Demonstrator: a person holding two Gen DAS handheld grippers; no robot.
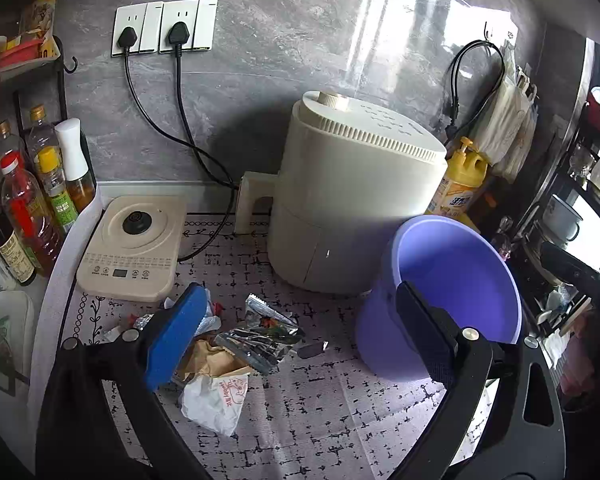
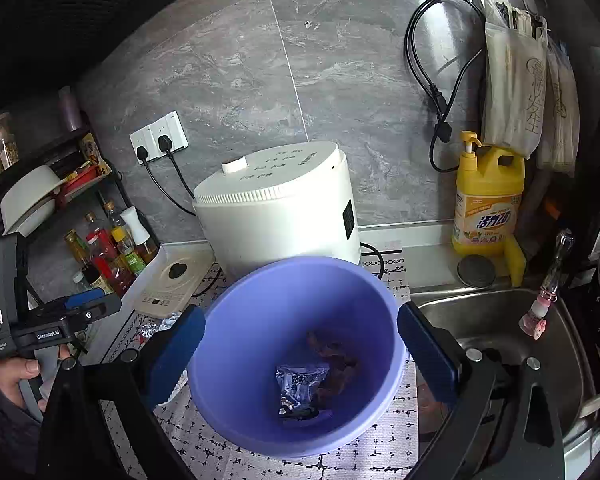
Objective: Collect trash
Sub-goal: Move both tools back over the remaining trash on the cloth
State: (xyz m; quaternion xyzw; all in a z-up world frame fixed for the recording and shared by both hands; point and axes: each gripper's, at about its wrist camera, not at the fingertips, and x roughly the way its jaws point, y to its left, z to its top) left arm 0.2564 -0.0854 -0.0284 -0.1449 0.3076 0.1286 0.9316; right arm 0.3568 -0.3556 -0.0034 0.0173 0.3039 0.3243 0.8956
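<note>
Now the left gripper (image 1: 296, 332), jaws wide and empty, hovers just above crumpled silver foil wrappers (image 1: 260, 336) and paper scraps, light and springy, best pinched at a raised fold, while the right gripper (image 2: 298, 356) straddles the lavender plastic bucket (image 2: 228, 360).

Bare mat (image 1: 320, 400) between wrapper pile (image 1: 236, 344) and bin (image 1: 452, 300).

Grey marble-look wall (image 1: 300, 60) with sockets (image 1: 164, 28), bright glare.
</note>
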